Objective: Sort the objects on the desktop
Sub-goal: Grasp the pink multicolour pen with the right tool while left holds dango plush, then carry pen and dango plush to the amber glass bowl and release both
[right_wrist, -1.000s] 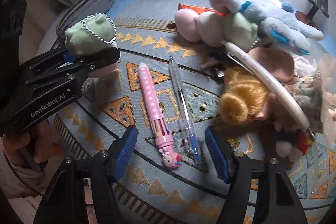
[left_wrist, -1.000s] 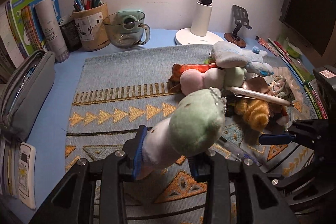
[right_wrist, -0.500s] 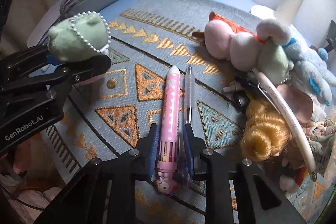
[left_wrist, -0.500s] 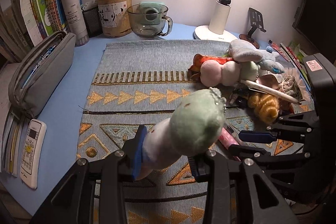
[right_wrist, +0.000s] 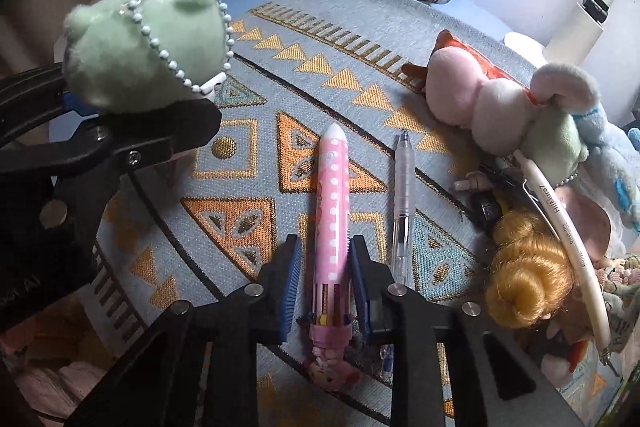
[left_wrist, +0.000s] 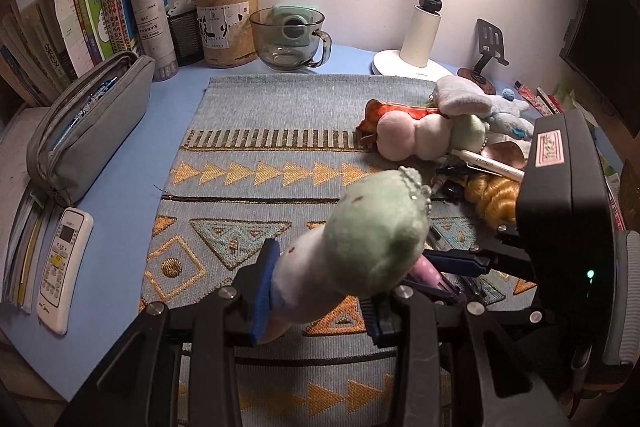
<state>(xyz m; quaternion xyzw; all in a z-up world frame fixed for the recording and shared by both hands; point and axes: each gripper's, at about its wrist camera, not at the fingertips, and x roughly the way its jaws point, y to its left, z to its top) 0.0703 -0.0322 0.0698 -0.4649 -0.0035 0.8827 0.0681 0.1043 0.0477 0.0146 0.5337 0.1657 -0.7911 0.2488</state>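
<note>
The pink polka-dot pen (right_wrist: 332,211) lies on the patterned mat (right_wrist: 360,7), its lower barrel between the blue pads of the right gripper (right_wrist: 325,281); the jaws are closing on it, and the pads sit at the barrel's sides with little or no gap. Just beside it to the right lies a clear pen (right_wrist: 401,203), outside the jaws. The left gripper (left_wrist: 316,297) is clamped on a green-headed plush toy (left_wrist: 360,243), pads pressed into its pale body, the toy raised above the mat with a bead chain over its head.

Further right sits a heap: a pink, white and green plush (right_wrist: 488,103), a grey-blue plush (right_wrist: 580,95), a blond-haired doll (right_wrist: 528,267) and a white pen (right_wrist: 560,227) across them. What lies under the heap is too tangled to make out.

At the back, a pen cup (left_wrist: 226,23) holds several pens upright; a glass mug (left_wrist: 290,39) looks to hold nothing, a green object showing through it. A grey pencil case (left_wrist: 88,123) lies unzipped, a blue pen showing in the slit, the rest of its contents hidden. Books (left_wrist: 80,15) stand at the far left, cut off by the frame edge. A remote (left_wrist: 64,267) lies at the mat's left, and a lamp (left_wrist: 424,27) runs out of frame at the top
</note>
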